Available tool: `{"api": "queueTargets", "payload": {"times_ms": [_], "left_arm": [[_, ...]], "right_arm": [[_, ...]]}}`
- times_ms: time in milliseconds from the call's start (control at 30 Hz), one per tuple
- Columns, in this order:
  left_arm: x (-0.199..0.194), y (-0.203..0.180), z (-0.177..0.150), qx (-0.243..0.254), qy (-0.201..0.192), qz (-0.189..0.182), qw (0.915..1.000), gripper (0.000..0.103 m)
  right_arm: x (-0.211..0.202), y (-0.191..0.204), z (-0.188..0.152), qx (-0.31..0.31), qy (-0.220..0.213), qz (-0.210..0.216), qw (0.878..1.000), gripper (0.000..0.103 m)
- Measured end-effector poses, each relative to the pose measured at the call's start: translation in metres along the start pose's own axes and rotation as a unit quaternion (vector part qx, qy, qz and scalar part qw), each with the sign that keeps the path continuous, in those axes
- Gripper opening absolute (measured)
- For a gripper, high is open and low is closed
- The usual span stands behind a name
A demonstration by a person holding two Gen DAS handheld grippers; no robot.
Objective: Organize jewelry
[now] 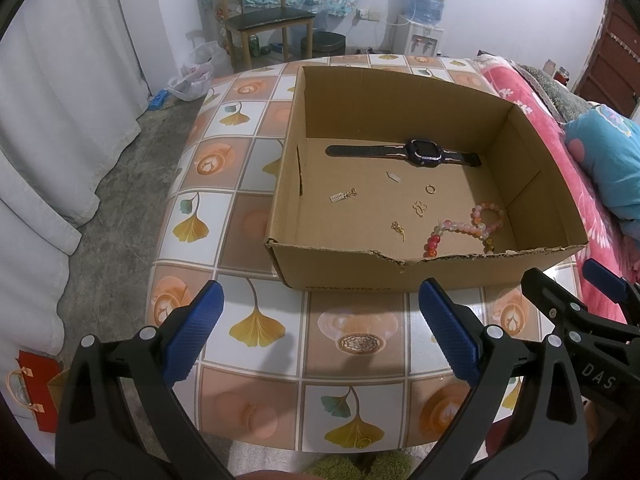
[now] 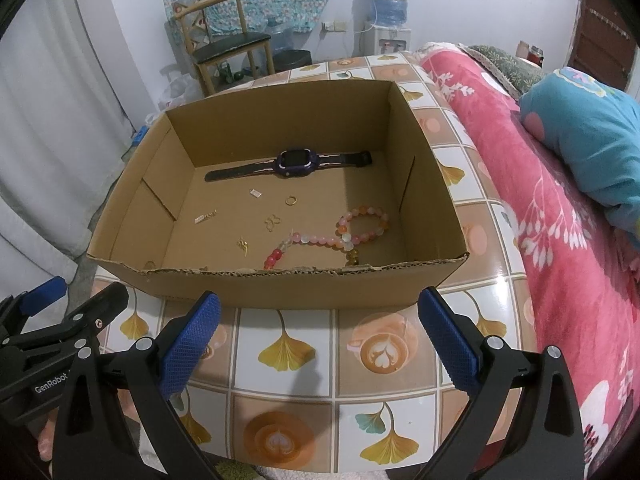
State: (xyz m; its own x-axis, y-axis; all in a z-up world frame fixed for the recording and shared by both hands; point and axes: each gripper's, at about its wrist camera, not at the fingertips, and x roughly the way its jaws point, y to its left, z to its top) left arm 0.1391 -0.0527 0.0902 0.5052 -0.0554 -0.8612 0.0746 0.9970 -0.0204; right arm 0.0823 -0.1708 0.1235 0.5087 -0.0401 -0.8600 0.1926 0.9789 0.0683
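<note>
An open cardboard box [image 1: 344, 272] [image 2: 280, 290] stands on the patterned table. Inside lie a dark purple watch [image 1: 420, 151] [image 2: 292, 162], a pink bead bracelet [image 1: 464, 228] [image 2: 348, 232], a gold ring [image 1: 430, 189] [image 2: 291, 200], a gold butterfly charm [image 1: 419, 209] [image 2: 272, 222] and several small gold and silver pieces. My left gripper [image 1: 320, 320] hangs open over the table in front of the box, holding nothing. My right gripper [image 2: 320, 320] is open too, just short of the box's near wall, also holding nothing; its black arm shows in the left wrist view at the right edge.
A bed with a pink blanket [image 2: 560, 220] and a blue pillow [image 2: 588, 144] runs along the table's right side. A wooden chair [image 1: 260, 16], a water dispenser [image 1: 424, 12] and a bin stand by the far wall. White curtains [image 1: 60, 100] hang at the left.
</note>
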Motion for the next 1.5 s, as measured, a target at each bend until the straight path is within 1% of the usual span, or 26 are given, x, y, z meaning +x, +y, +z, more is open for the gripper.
{"api": "queueTargets", "payload": {"times_ms": [667,1500], "left_arm": [[0.001,0.001,-0.001,0.0,0.0,0.0,1.0,0.095],[-0.012,0.001,-0.003,-0.007,-0.008,-0.002,0.9999,0.095]], "right_arm": [[-0.001,0.0,-0.002,0.004,-0.001,0.001,1.0,0.096],[-0.014,0.001,-0.007,0.004,-0.009,-0.003,1.0,0.096]]}}
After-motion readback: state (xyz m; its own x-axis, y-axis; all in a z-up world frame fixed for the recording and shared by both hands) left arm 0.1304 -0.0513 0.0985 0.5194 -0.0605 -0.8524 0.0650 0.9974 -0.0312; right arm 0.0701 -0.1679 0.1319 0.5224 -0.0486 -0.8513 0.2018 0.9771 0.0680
